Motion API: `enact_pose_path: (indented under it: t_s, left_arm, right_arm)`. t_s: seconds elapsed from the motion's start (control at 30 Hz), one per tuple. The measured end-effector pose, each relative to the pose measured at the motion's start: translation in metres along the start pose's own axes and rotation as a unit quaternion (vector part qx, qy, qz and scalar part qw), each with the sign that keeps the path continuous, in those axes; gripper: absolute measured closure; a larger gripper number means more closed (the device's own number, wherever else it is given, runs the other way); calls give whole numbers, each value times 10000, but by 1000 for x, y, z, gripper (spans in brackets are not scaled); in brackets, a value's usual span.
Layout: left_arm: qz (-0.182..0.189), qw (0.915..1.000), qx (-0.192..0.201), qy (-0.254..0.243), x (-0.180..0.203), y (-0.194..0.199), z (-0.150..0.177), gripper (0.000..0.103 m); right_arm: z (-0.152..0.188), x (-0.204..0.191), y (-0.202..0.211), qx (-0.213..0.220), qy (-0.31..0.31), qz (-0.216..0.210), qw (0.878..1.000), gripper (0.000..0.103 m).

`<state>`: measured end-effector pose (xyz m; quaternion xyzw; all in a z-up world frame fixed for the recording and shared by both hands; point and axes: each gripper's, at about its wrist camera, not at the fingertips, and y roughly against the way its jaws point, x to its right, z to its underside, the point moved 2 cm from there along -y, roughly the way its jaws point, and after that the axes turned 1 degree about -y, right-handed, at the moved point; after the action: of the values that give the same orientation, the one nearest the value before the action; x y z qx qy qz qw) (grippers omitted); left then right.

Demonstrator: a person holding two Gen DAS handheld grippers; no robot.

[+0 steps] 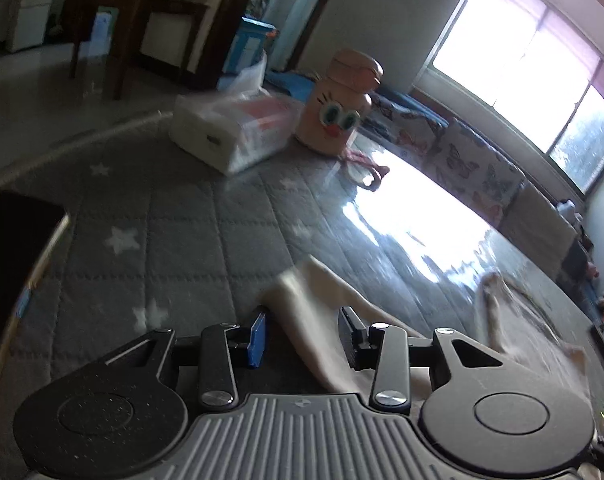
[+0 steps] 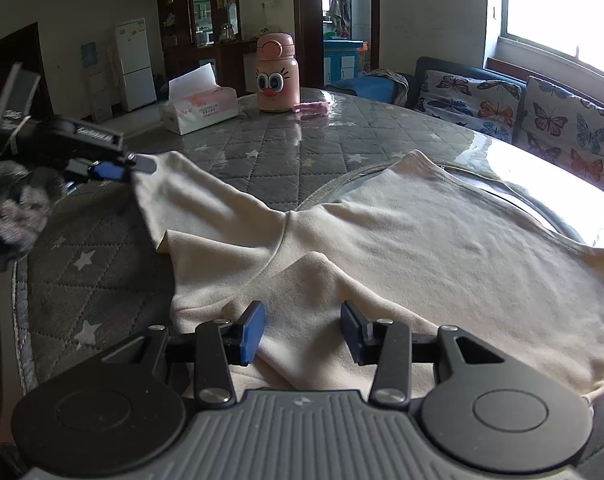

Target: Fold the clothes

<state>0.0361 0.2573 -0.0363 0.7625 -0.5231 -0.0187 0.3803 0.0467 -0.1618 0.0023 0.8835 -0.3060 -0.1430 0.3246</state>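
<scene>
Over the shirt, parted fingers

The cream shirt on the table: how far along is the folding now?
Done: the shirt lies spread flat on the table. In hand: both tools stand open, the right tool around a raised fold at the near edge, the left tool at the outstretched sleeve. Left: sleeve and body are not yet folded in.
</scene>
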Motion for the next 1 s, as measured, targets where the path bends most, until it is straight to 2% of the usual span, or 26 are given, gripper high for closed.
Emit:
enact_pose_path:
  t_s: [0.1, 0.3, 0.47, 0.5, 0.53, 0.63, 0.73, 0.83, 1.0]
  left_arm:
    - [-220, 9995, 106, 183, -12, -2, -10, 62]
    - [-70, 9998, -116, 147, -11, 11, 5, 58]
    - [-195, 9998, -88, 0, 0, 4, 6, 59]
    - [-187, 9998, -93, -22, 2, 1, 5, 69]
    - [-184, 9998, -99, -54, 4, -3, 4, 87]
    - [-183, 9997, -62, -116, 11, -6, -2, 97]
    - [7, 9994, 201, -283, 27, 7, -13, 98]
    - [362, 9965, 461, -591, 58, 26, -23, 98]
    - [1180, 9838, 733, -1133, 122, 60, -25, 98]
  right_arm:
    - [0, 0, 0, 1, -2, -1, 10000, 60]
    - [-1, 1, -1, -6, -25, -30, 10000, 59]
    - [-4, 0, 5, 90, -42, -36, 9999, 58]
    - [-5, 0, 7, 122, -50, -35, 9999, 58]
    - [-5, -1, 10, 150, -43, -33, 9999, 58]
    - [-6, -2, 23, 267, -44, -15, 9996, 58]
    - [-4, -1, 34, 357, -85, 45, 9993, 58]
    - [0, 4, 47, 433, -182, 145, 9988, 58]
    - [11, 19, 67, 547, -463, 338, 9969, 58]
